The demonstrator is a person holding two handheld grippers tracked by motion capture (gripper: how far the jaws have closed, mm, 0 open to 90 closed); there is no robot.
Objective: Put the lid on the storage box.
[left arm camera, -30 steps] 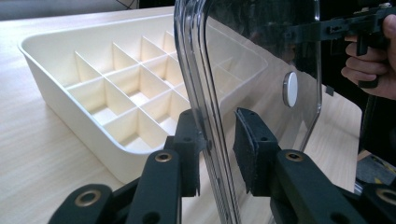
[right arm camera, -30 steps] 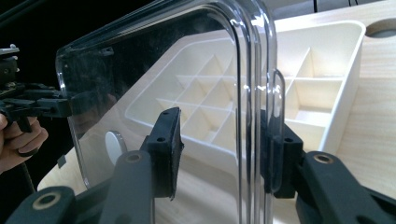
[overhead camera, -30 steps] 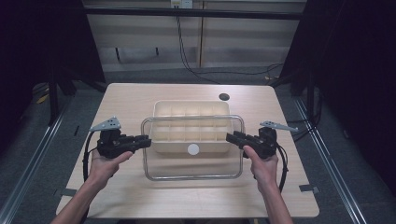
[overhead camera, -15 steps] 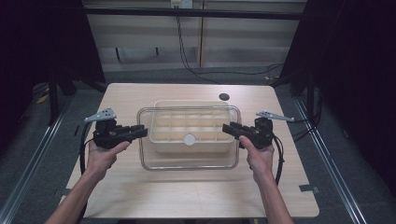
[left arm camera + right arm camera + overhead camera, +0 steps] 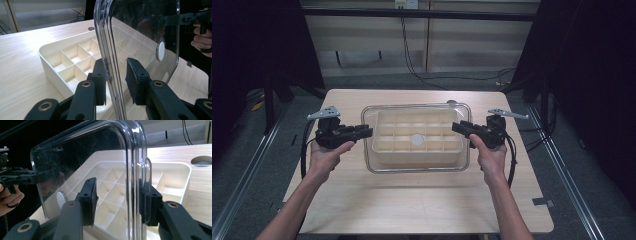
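The clear lid [image 5: 417,137] hangs over the cream divided box [image 5: 417,152], carried by its two short ends and roughly lined up with the box below. Its white knob [image 5: 417,139] sits at the centre. The left gripper view shows the lid's rim [image 5: 110,62] running between the left claw's [image 5: 364,133] pads, which pinch it from both sides. In the right gripper view the right claw [image 5: 458,127] clamps the opposite rim [image 5: 135,182] the same way, with one pad behind the clear wall. So both claws are closed on the lid, each at a narrow setting.

The step in hand looks like fitting the lid on the box, which stands in the middle of the table [image 5: 412,200] with its compartments empty. The next move calls for keeping the lid level, matching its corners to the box's rounded corners, and lowering both ends together. Uneven lowering could let one rim catch on the box wall or slip from the pads.
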